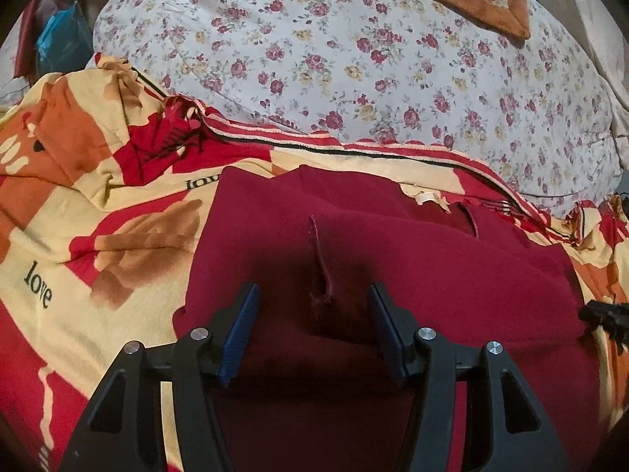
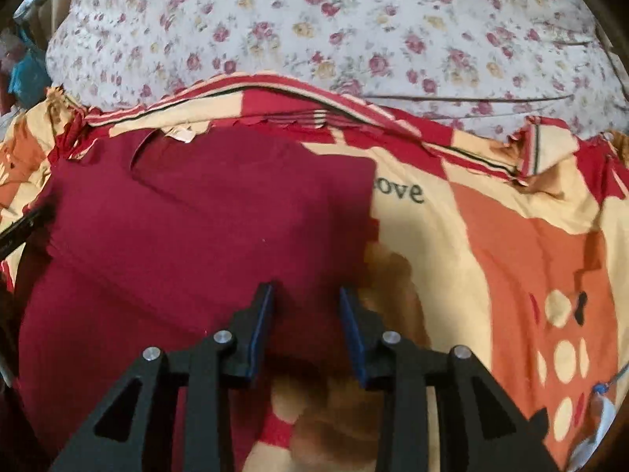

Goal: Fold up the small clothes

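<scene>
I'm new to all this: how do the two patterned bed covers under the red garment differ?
The blanket has big red, orange and cream blocks with the word "love"; the quilt is pale with small flowers. The blanket lies nearest, directly under the garment; the quilt lies beyond it, past the blanket's striped edge, touching no part of the garment. Both are soft printed bedding.

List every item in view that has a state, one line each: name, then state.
Maroon garment: partly folded, lying on the bedsheet, held by neither gripper.
Left gripper: jaws apart over a raised crease of the garment, not pinching it.
Right gripper: jaws apart over the garment's right edge, gripping nothing.
Patterned bedsheet: spread out, wrinkled.
Floral quilt: bunched up behind the sheet.
</scene>
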Available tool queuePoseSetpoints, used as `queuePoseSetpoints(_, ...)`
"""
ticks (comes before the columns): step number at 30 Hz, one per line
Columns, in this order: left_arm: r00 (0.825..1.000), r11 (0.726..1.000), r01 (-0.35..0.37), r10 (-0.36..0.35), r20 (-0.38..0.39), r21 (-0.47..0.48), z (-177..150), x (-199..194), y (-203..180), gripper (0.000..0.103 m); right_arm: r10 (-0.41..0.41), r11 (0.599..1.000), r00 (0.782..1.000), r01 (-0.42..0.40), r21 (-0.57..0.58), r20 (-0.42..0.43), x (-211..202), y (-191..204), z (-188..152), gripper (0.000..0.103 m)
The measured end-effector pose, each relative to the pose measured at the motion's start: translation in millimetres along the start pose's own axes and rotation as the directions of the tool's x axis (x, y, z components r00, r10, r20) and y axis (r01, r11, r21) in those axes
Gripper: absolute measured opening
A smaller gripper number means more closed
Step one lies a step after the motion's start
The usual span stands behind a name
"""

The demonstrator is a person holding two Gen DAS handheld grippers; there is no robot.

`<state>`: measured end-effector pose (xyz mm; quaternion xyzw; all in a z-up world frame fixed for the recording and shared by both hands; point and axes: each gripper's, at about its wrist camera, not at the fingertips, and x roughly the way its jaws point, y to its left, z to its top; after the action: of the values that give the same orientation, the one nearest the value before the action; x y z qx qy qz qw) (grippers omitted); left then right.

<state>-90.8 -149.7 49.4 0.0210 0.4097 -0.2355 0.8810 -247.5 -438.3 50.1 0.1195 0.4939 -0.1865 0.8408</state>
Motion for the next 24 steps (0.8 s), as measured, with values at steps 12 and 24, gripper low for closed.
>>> queuePoseSetpoints(12,1.0,1.0,0.0,0.0,-0.012,0.006,0,3,-2,0.036,-0.008,0.991,0.997,0.018,-0.131,0.073,24,74,63,0.055)
queuePoseSetpoints(24,0.999,0.999,-0.023,0.024,-0.022,0.031,0,9,-5,0.037,0.035,0.999,0.999,-0.036,0.028,0.039,76,32,82,0.047)
